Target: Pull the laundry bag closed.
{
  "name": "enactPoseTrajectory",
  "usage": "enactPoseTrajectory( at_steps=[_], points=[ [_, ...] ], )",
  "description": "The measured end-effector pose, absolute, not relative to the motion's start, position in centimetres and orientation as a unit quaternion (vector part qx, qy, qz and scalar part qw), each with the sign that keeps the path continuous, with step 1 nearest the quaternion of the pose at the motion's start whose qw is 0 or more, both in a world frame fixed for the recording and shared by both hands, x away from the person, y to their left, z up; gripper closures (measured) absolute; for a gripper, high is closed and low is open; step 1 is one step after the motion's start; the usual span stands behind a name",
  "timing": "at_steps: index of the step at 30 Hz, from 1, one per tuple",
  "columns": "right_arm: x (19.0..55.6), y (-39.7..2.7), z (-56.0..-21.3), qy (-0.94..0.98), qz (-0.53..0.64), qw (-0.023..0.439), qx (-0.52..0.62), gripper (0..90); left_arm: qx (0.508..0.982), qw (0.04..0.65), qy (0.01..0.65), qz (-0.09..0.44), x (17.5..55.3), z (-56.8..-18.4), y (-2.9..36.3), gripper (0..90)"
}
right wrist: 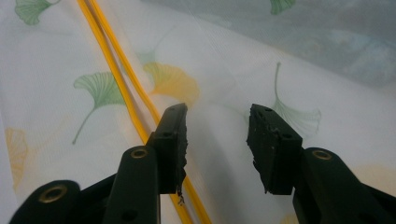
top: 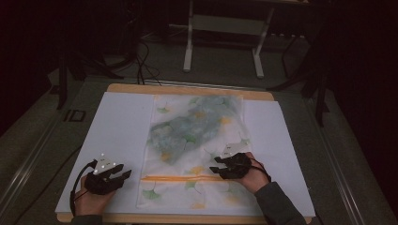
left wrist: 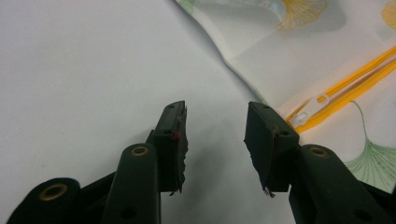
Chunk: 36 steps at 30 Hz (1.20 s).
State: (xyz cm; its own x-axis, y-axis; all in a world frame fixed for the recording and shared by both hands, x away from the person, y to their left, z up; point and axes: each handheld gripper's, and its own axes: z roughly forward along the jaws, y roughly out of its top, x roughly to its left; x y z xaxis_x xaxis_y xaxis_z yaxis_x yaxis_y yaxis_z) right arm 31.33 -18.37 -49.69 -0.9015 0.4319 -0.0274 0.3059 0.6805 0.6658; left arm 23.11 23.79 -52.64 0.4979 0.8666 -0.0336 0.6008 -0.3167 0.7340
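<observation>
At the left we see the left gripper (top: 123, 174) over the white sheet (top: 117, 126), jaws spread with nothing between them, just beside the bag's (top: 197, 136) zipper pull (left wrist: 309, 111). The bag lies flat mid-table, and the right gripper (top: 217, 168) hovers over its orange zipper (top: 180, 178), jaws spread and empty.

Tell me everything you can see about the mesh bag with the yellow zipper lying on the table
The mesh bag is a white, see-through fabric pouch printed with green and yellow ginkgo leaves. It lies flat on the white sheet. Something grey-blue shows through its upper half. A yellow zipper runs across it near the person's edge, its white pull at the left end. The right tongs hover open just over the fabric by the zipper; the left tongs stand open on the sheet beside it.
</observation>
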Motion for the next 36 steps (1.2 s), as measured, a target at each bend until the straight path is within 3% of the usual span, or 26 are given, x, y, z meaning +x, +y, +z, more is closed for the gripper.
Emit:
enactPoseTrajectory(
  at_steps=[36],
  points=[
    [31.9,-9.6,-50.2,0.934,0.338,0.045,0.107,58.2,0.787,0.347,0.472,0.194,23.2,-52.3,23.7,51.5]
  ],
)
